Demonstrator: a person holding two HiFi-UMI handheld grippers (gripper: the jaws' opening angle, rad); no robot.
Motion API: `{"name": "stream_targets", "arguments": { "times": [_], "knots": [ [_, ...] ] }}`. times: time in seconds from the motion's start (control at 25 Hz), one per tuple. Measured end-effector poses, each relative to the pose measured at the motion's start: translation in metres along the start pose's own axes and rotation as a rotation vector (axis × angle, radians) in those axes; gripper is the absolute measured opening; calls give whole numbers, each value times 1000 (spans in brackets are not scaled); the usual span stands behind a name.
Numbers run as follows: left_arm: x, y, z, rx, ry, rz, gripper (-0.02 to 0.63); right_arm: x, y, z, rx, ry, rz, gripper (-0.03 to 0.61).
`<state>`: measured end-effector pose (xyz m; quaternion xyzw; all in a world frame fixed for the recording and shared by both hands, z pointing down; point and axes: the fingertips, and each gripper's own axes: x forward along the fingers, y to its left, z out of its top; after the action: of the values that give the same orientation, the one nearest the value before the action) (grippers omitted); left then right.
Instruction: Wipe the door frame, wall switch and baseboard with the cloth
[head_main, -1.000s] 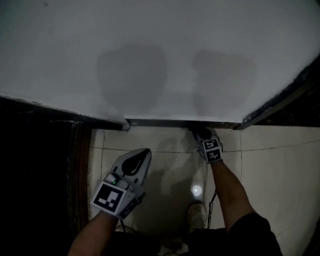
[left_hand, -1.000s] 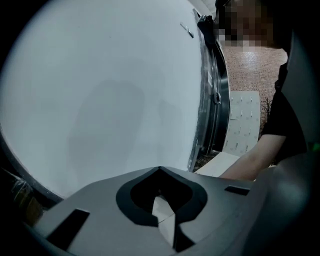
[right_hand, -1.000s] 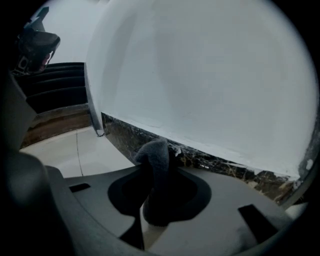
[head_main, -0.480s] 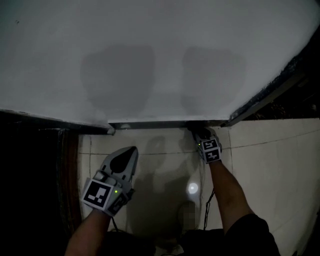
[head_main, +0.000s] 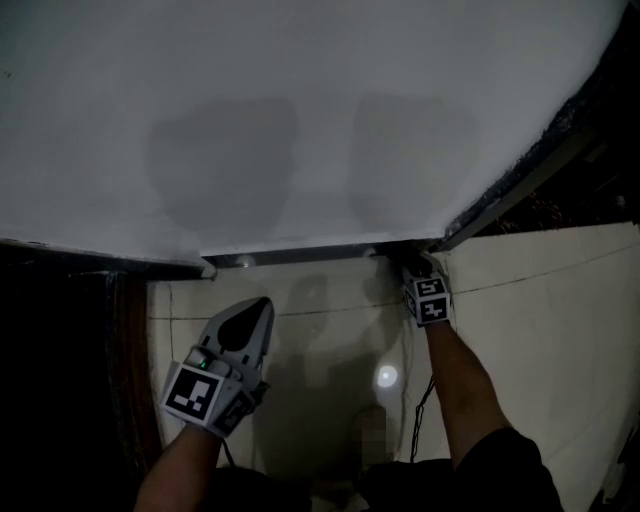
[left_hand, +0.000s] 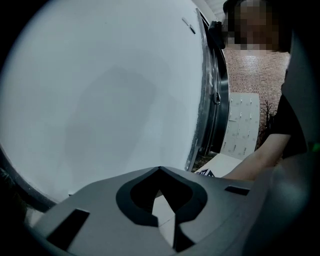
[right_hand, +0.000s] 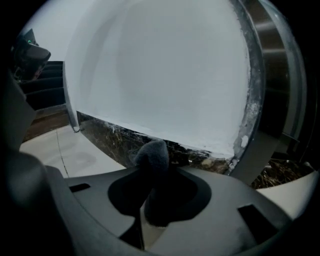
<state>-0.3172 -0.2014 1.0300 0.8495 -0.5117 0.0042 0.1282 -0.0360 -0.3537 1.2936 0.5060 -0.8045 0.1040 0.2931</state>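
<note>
In the right gripper view my right gripper (right_hand: 150, 172) is shut on a dark grey cloth (right_hand: 152, 156), whose wad sticks out just in front of the dark marble baseboard (right_hand: 125, 136) under the white wall (right_hand: 165, 70). The head view shows the right gripper (head_main: 410, 264) low at the baseboard's (head_main: 300, 254) right end, beside the dark door frame (head_main: 520, 175). My left gripper (head_main: 255, 308) hovers over the floor tiles, short of the baseboard, shut and empty; the left gripper view shows its jaws (left_hand: 160, 171) closed. No wall switch is in view.
Cream floor tiles (head_main: 330, 330) carry a bright light reflection (head_main: 386, 377). A dark opening (head_main: 60, 360) lies left of the wall. A metal door frame (right_hand: 272, 85) rises at the wall's right edge. A thin cable (head_main: 418, 420) hangs by the right forearm.
My right gripper with the cloth has slid right along the baseboard, closer to the door-frame corner. The left gripper has stayed roughly where it was, shut.
</note>
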Motion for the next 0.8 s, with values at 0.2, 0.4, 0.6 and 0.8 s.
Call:
{"name": "stream_targets", "arguments": {
  "times": [0.2,0.4,0.6,0.8],
  "knots": [
    [3,4,-2,-31,1,17,2,-6,-18,-2,4,-1,-32,85],
    [-1,8,-2,-43,0,32,2,-15,-45,-10,68,-1,-110,86],
    [-10,16,1,-44,-10,52,2,-25,-60,-15,117,-3,-154,84],
    [-23,27,7,-69,-32,76,2,-28,-25,-5,55,-31,-68,84]
  ]
}}
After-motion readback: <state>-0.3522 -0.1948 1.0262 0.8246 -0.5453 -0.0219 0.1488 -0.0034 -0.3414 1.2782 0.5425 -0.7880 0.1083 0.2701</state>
